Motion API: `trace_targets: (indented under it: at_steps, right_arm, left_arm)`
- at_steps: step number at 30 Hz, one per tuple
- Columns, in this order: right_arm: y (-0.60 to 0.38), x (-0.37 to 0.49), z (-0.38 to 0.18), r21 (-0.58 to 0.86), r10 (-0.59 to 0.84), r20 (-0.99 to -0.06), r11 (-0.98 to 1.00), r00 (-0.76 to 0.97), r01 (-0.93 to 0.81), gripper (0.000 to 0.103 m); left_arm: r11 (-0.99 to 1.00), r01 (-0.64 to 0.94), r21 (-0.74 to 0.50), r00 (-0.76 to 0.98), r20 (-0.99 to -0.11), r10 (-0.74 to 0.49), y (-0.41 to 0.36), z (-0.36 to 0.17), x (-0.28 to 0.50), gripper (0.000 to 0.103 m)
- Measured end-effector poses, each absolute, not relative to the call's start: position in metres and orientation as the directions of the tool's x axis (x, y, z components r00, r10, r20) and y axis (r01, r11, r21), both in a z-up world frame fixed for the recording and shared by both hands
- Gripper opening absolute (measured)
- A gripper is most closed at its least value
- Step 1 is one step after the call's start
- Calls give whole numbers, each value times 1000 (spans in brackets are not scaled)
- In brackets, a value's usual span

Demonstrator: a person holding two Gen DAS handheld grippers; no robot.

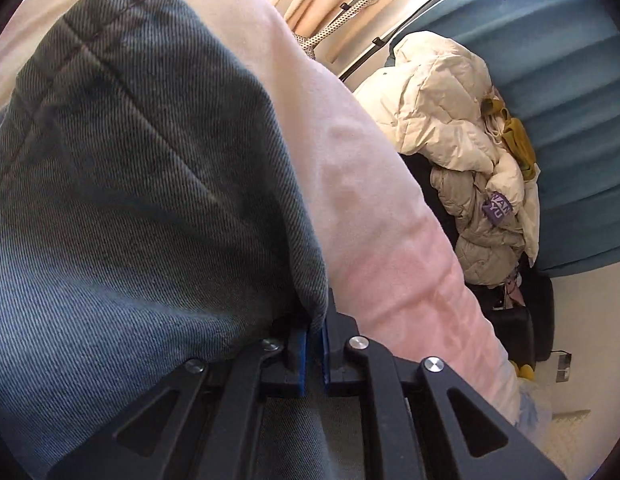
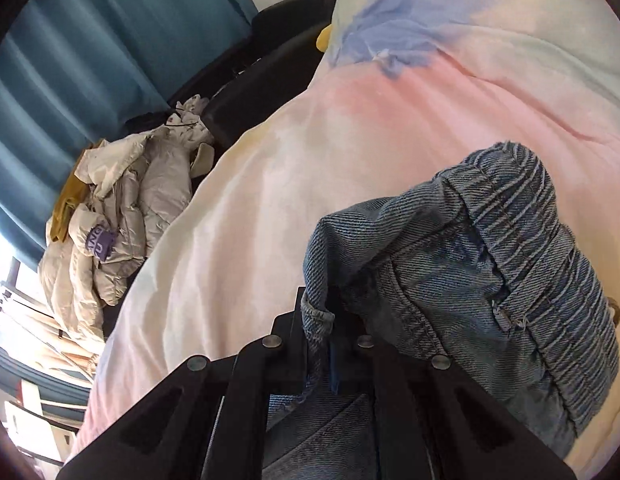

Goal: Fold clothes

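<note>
The jeans [image 2: 462,264] hang above the bed [image 2: 269,168], held by both grippers. The right gripper [image 2: 334,344] has its jaws clamped on a seam edge near the ribbed elastic waistband [image 2: 546,240]. The left gripper [image 1: 314,340] pinches a fold of the denim, which rises forward from the jaws. The cloth is thick twill, the pink bed cover smooth. I judge the next fold needs both ends brought together.

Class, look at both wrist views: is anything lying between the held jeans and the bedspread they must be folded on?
Nothing visible does. The left gripper and right gripper each pinch the jeans directly. The pink bedspread beside them shows bare; the pile of jackets sits off beyond its edge.
</note>
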State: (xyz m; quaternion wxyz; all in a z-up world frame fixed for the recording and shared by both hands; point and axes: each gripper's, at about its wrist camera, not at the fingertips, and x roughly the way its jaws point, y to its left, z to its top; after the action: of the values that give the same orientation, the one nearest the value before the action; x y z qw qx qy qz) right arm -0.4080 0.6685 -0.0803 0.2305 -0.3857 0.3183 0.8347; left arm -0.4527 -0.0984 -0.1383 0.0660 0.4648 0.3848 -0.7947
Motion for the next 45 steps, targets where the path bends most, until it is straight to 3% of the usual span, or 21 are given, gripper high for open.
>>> trace_targets:
  at_steps: [3, 6, 8, 10, 12, 16, 17, 18, 22, 26, 31, 35, 42, 45]
  right_arm:
    - [661, -415, -89, 313, 170, -783, -723, -598, -615, 7]
    - [664, -407, -88, 358, 150, -764, -711, -628, -605, 11]
    - [667, -396, -80, 405, 109, -746, -709, -657, -577, 24]
    - [667, -383, -70, 436, 62, -739, -715, -671, -546, 48]
    - [662, -365, -57, 429, 65, -731, -730, -679, -531, 54]
    - [658, -325, -40, 422, 50, -736, -746, -675, -516, 57]
    - [658, -315, -37, 430, 39, -738, -742, -673, -515, 57]
    - [659, -303, -36, 445, 26, -739, -732, -673, -517, 57]
    - [664, -255, -32, 514, -2, -719, -675, -695, -529, 61]
    - [669, -224, -42, 572, -63, -716, -625, -696, -532, 68]
    - [676, -201, -68, 643, -138, -707, -535, -694, -548, 72]
    - [681, -205, -97, 670, -180, -702, -495, -689, -553, 74]
    - [686, -229, -140, 717, -174, -664, -423, -727, -554, 76]
    - [687, -242, -147, 705, -142, -675, -414, -724, -575, 77]
  left_arm:
    - [-723, 442, -531, -562, -792, 237, -96, -140, -456, 8]
    - [-690, 419, -590, -550, -770, 324, -109, -135, -445, 12]
    - [-666, 397, -631, -550, -745, 378, -114, -127, -431, 17]
    - [-642, 366, -673, -556, -712, 429, -115, -114, -409, 18]
    - [-628, 317, -711, -566, -673, 476, -114, -99, -384, 20]
    - [-618, 241, -748, -585, -620, 522, -109, -80, -318, 33]
    - [-608, 245, -755, -573, -619, 537, -109, -81, -304, 45]
    - [-594, 254, -763, -568, -615, 547, -109, -87, -293, 50]
    - [-533, 293, -794, -549, -596, 586, -109, -108, -248, 53]
    - [-502, 345, -793, -556, -604, 571, -118, -131, -230, 64]
    - [-468, 369, -803, -543, -595, 593, -127, -157, -235, 64]
    - [-510, 361, -781, -572, -617, 540, -131, -162, -256, 64]
    - [-544, 288, -788, -614, -588, 527, -136, -161, -286, 64]
    - [-558, 291, -777, -627, -596, 502, -140, -161, -294, 51]
